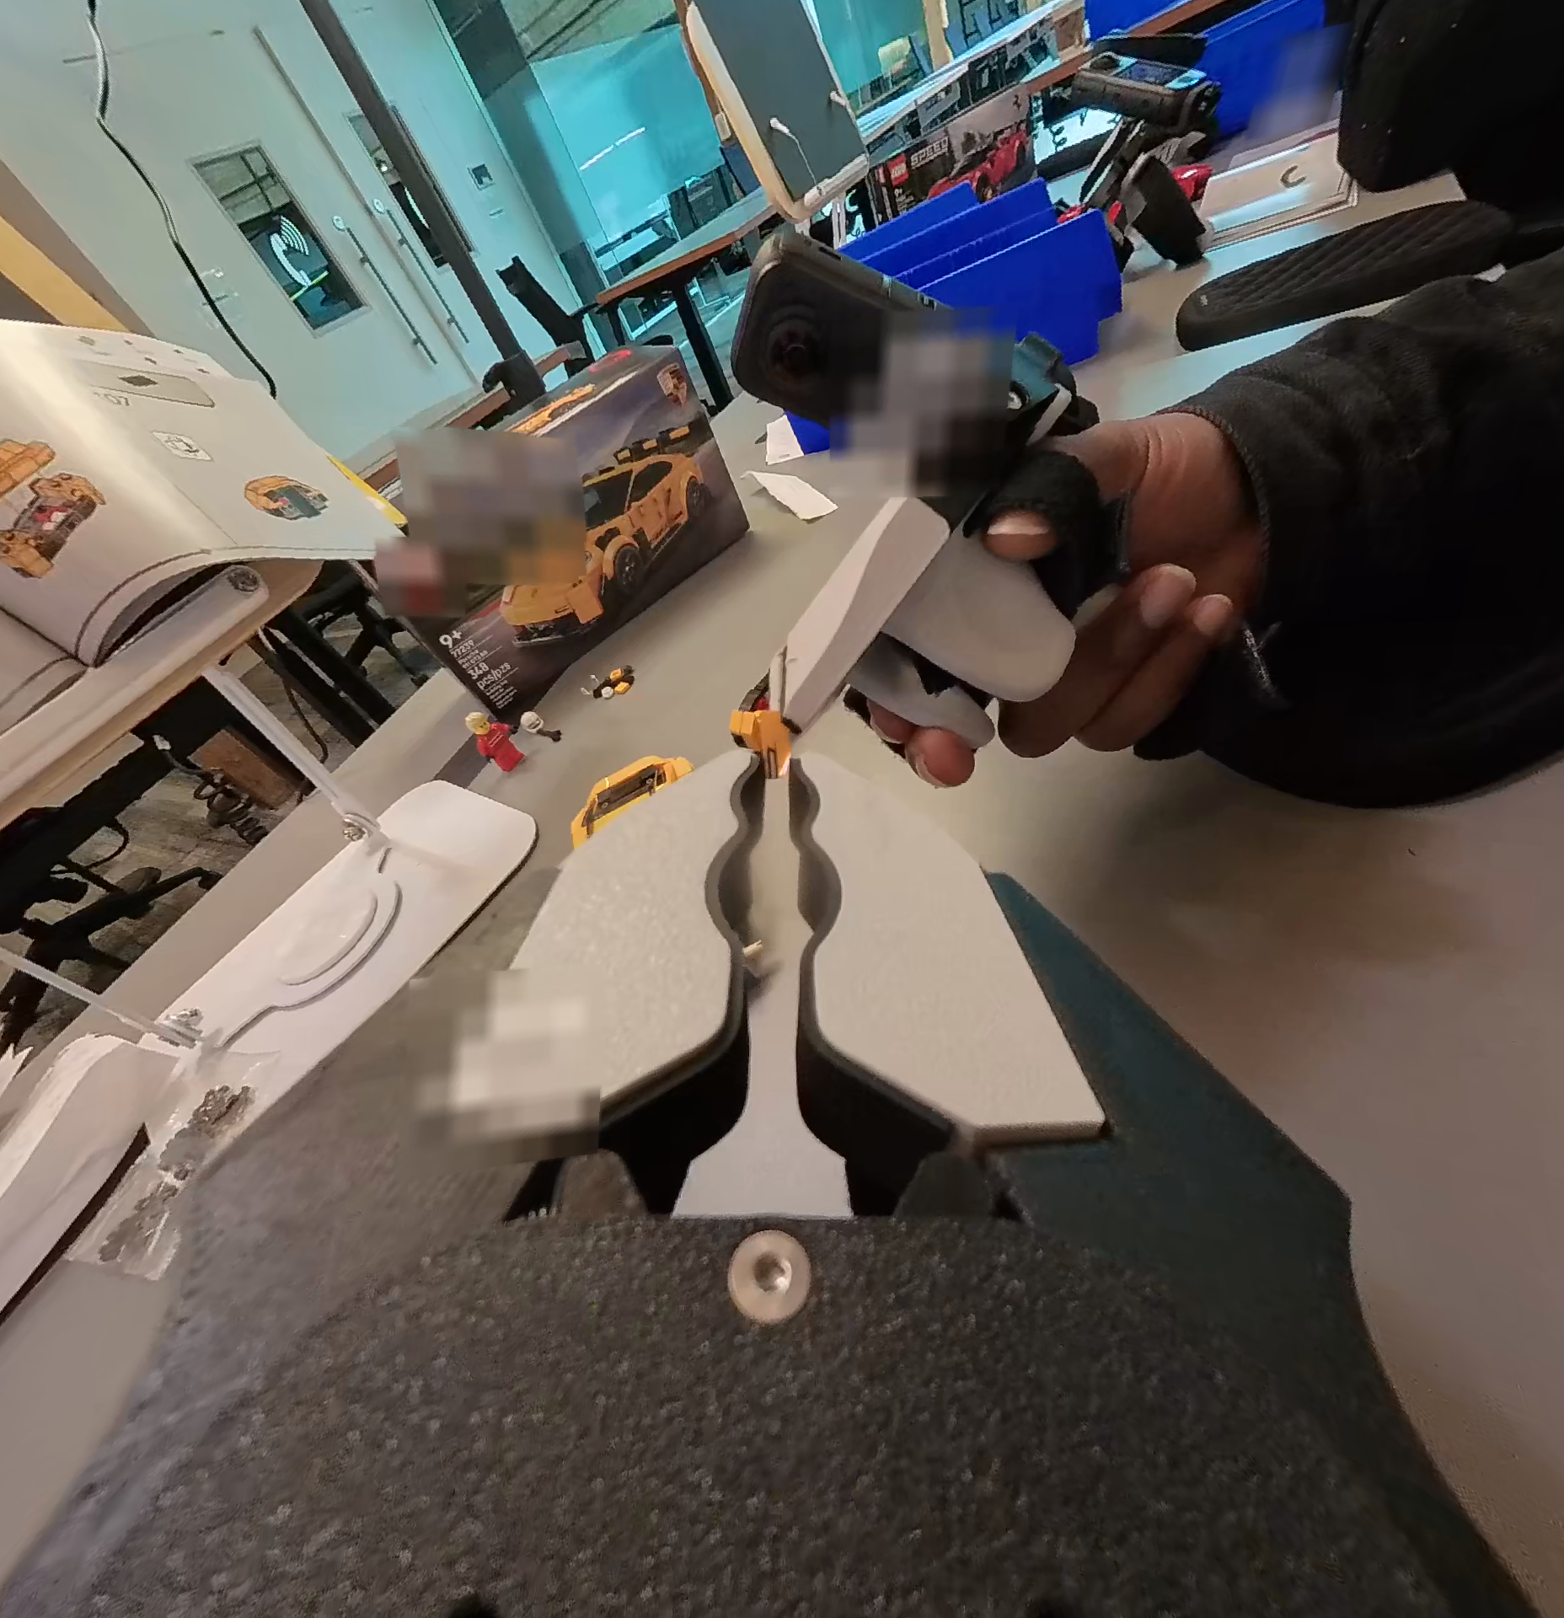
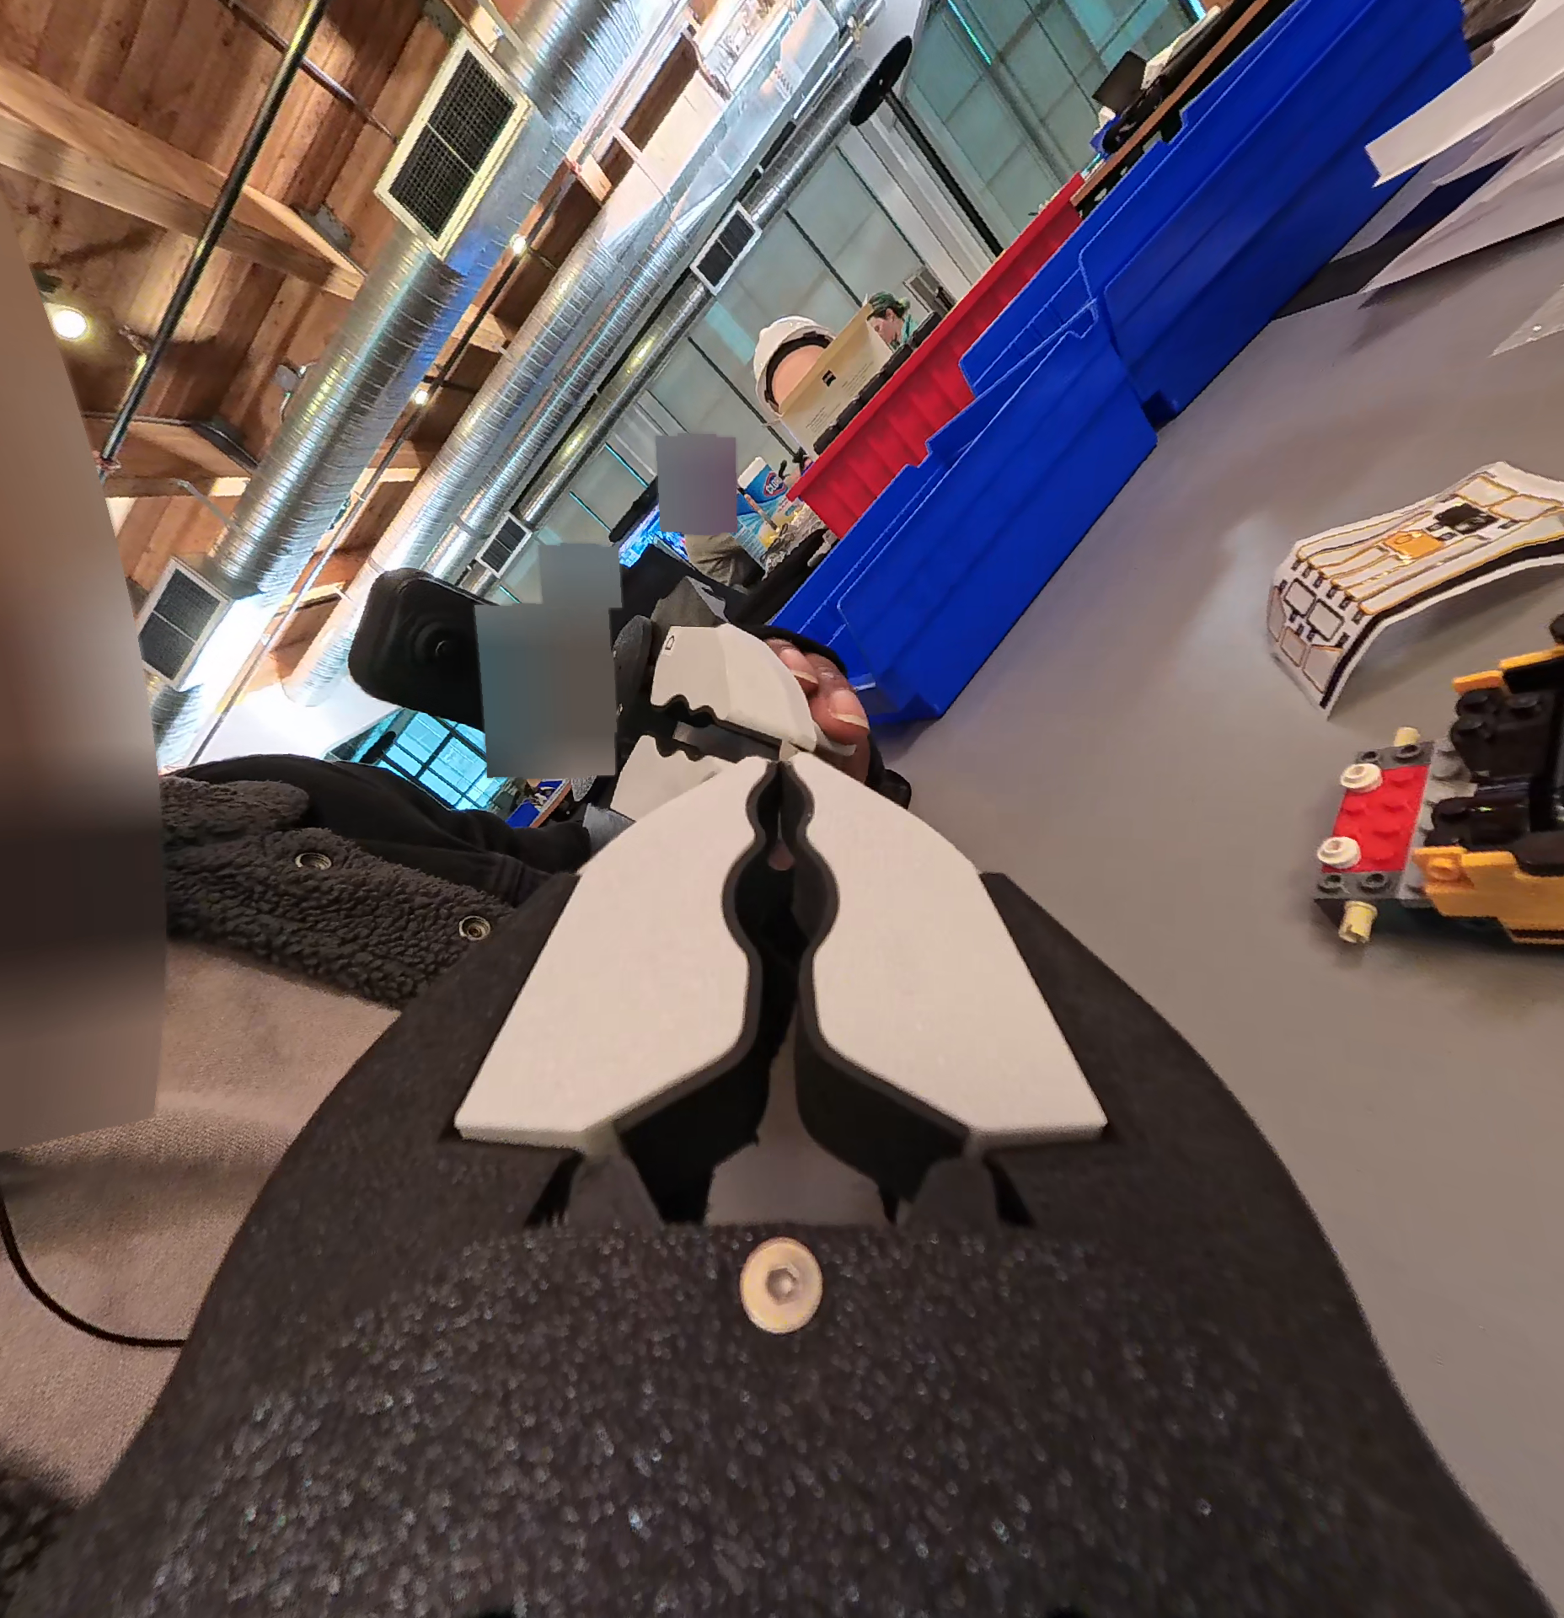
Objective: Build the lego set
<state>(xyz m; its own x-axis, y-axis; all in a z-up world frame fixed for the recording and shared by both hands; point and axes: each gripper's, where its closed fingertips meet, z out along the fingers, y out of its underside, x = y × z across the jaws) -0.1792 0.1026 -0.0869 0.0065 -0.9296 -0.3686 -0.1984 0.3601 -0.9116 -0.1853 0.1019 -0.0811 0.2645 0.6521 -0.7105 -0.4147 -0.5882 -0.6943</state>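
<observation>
A small yellow lego piece (image 1: 761,731) is pinched at the tip of the right gripper (image 1: 783,714), just beyond the nearly closed, empty left gripper (image 1: 774,775), with the part-built yellow car (image 1: 625,792) on the grey table (image 1: 1199,919) just left, nearer the left gripper.

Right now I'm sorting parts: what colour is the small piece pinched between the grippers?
Yellow-orange with black, clearest in the left wrist view: small piece.

Grey table (image 1: 1199,919): set box (image 1: 603,525), minifigure (image 1: 497,740), yellow car (image 1: 630,792)
</observation>
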